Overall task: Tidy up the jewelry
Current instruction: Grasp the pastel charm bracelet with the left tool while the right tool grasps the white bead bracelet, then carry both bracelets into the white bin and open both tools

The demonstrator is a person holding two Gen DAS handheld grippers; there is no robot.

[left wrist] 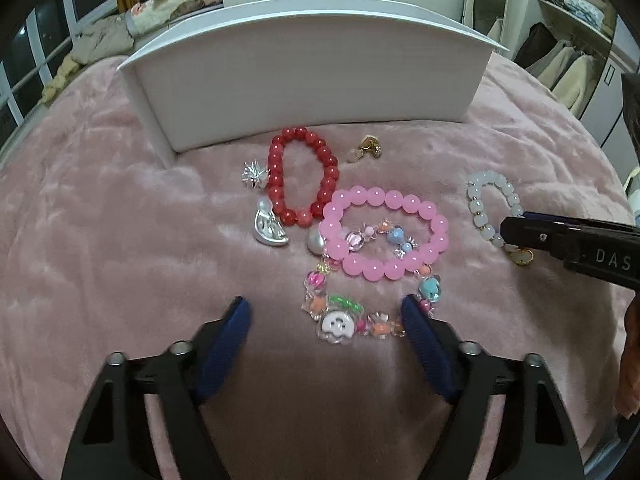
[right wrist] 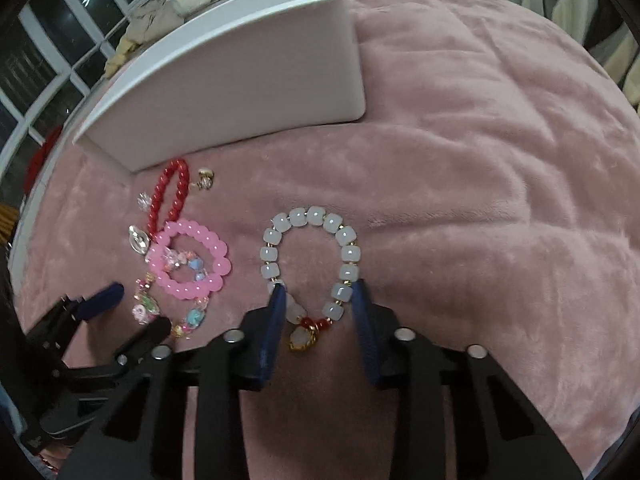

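Several pieces of jewelry lie on a pink blanket (left wrist: 100, 240) in front of a white box (left wrist: 312, 76). A red bead bracelet (left wrist: 302, 176), a pink bead bracelet (left wrist: 384, 236) and a colourful charm bracelet (left wrist: 344, 316) show in the left wrist view. My left gripper (left wrist: 326, 312) is open, its fingers on either side of the charm bracelet's near end. A white bead bracelet (right wrist: 312, 264) with a gold charm lies apart to the right. My right gripper (right wrist: 320, 300) is open, its fingers straddling the bracelet's near end.
Small silver charms (left wrist: 270, 232), a pearl (left wrist: 314, 242) and gold earrings (left wrist: 368, 146) lie near the red bracelet. The white box (right wrist: 240, 76) stands at the back. Windows, clothes and a wardrobe surround the bed.
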